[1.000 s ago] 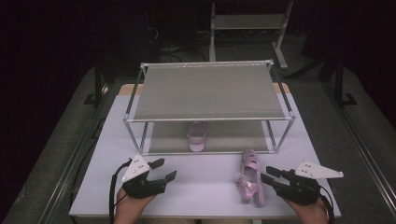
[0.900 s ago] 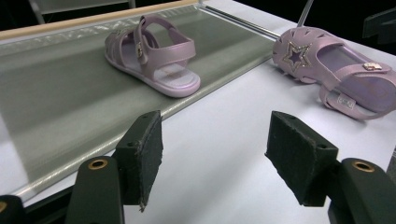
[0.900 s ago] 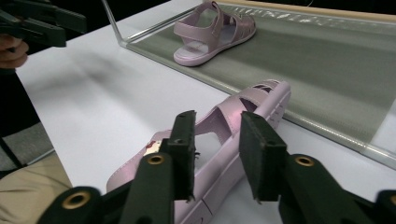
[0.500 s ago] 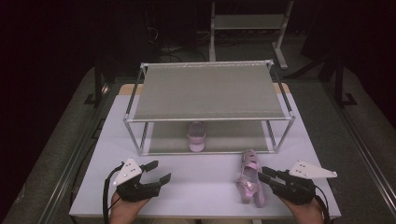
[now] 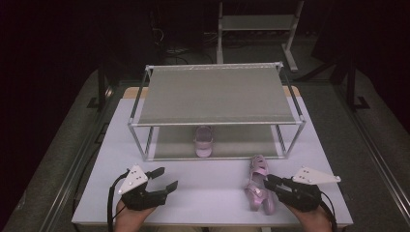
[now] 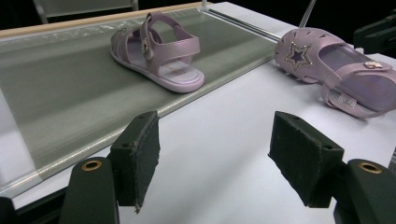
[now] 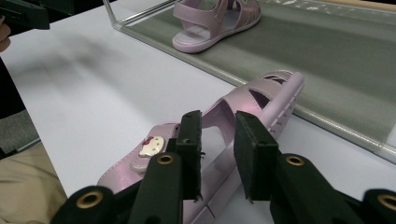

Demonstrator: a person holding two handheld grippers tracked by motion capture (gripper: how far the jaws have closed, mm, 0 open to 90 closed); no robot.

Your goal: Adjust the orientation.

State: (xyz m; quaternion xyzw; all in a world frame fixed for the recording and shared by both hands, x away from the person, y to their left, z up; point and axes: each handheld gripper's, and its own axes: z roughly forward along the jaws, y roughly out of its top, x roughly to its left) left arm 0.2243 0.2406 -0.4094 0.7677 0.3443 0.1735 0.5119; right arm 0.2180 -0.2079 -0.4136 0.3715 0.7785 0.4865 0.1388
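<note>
Right gripper [image 5: 269,182] has reached the near sandal [image 5: 256,186], jaws narrowed, not gripping; left gripper [image 5: 165,179] lower, jaws spread.

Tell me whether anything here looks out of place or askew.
One pink sandal stands on the rack's lower shelf. Its mate lies on the white table in front of the rack, by the right tool. No damage or spill visible.

Pink sandal [image 5: 203,141] on rack's lower shelf, matching sandal [image 5: 257,182] on table
</note>
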